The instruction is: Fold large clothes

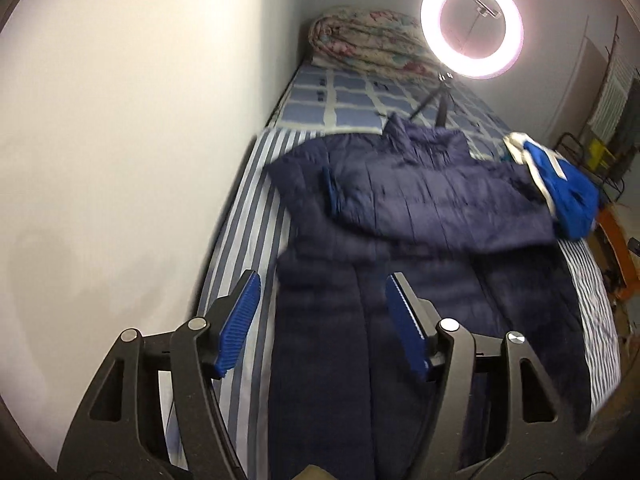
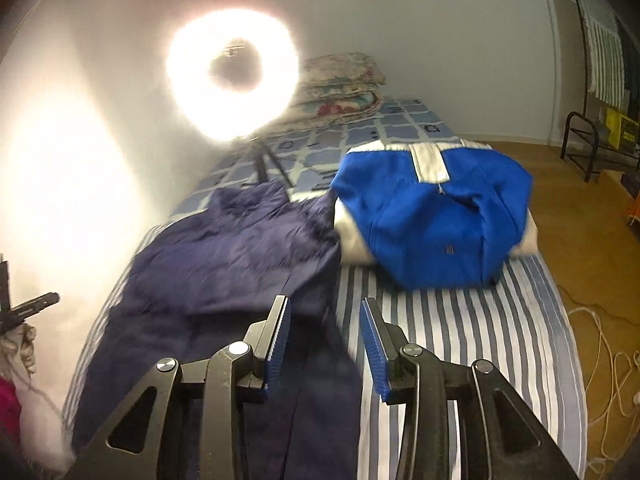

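A navy quilted jacket [image 1: 420, 216] lies spread on the striped bed sheet [image 1: 248, 216], with both sleeves folded across its chest. My left gripper [image 1: 322, 292] hangs open above the jacket's lower left part, nothing between its blue pads. In the right wrist view the same navy jacket [image 2: 224, 264] fills the left side of the bed. My right gripper [image 2: 325, 316] is open above the jacket's right edge, and its pads grip nothing. A folded blue and white garment [image 2: 432, 220] sits to the right of the jacket.
A lit ring light [image 1: 472, 26] on a small tripod stands on the checked blanket [image 1: 352, 100] behind the jacket. A rolled floral quilt [image 1: 368, 40] lies at the bed's far end. A white wall [image 1: 120, 160] borders the bed's left side. Cords [image 2: 600, 340] trail on the floor at right.
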A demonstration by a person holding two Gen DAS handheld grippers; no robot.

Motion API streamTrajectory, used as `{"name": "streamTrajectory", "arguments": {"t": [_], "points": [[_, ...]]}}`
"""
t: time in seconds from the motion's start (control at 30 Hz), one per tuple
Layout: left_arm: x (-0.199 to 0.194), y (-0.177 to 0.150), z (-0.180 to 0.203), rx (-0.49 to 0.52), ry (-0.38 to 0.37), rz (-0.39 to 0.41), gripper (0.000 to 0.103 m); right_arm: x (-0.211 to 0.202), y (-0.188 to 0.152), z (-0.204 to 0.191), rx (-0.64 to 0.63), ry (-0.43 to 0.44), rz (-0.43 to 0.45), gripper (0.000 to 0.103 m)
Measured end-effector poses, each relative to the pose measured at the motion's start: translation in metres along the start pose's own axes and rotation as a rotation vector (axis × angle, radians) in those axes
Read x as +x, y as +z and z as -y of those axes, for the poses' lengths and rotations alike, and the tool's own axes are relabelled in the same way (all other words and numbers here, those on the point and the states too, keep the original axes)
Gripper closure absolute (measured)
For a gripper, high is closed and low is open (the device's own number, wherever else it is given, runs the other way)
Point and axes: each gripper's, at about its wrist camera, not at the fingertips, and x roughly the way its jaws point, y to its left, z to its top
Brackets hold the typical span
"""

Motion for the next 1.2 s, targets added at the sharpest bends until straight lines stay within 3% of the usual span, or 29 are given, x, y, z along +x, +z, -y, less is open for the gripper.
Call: {"name": "streamTrajectory", "arguments": {"t": [0.07,0.17,0.27,0.43,0.63,0.87,1.03,1.13,1.2], "points": [[-0.016,-0.022,-0.003,0.000,0.001,-0.019,0.034,-0.024,-0.020,-0.001,-0.004,0.038,-0.018,0.055],[-0.034,-0.062,-0.010,-0.016,-0.015,-0.066,0.028,-0.052,-0.050,0.000,-0.027,0.070,-0.048,0.050],[-0.037,-0.104,-0.018,-0.041,-0.013,-0.133,0.028,-0.069,-0.083,0.004,-0.035,0.090,-0.093,0.042],[-0.029,-0.170,-0.031,-0.133,-0.052,-0.261,0.028,-0.074,-0.138,0.017,0.009,0.126,-0.192,0.042],[-0.017,-0.215,-0.045,-0.259,-0.096,-0.339,0.028,-0.055,-0.185,0.027,0.041,0.146,-0.301,0.042],[-0.011,-0.241,-0.048,-0.312,-0.135,-0.395,0.028,-0.036,-0.226,0.048,0.186,0.202,-0.406,0.042],[-0.006,-0.252,-0.049,-0.352,-0.153,-0.419,0.041,-0.027,-0.242,0.042,0.212,0.243,-0.447,0.043],[-0.005,-0.249,-0.048,-0.354,-0.170,-0.419,0.065,-0.020,-0.247,0.035,0.220,0.279,-0.469,0.046],[-0.002,-0.249,-0.048,-0.359,-0.185,-0.426,0.072,-0.013,-0.253,0.031,0.226,0.296,-0.493,0.049]]}}
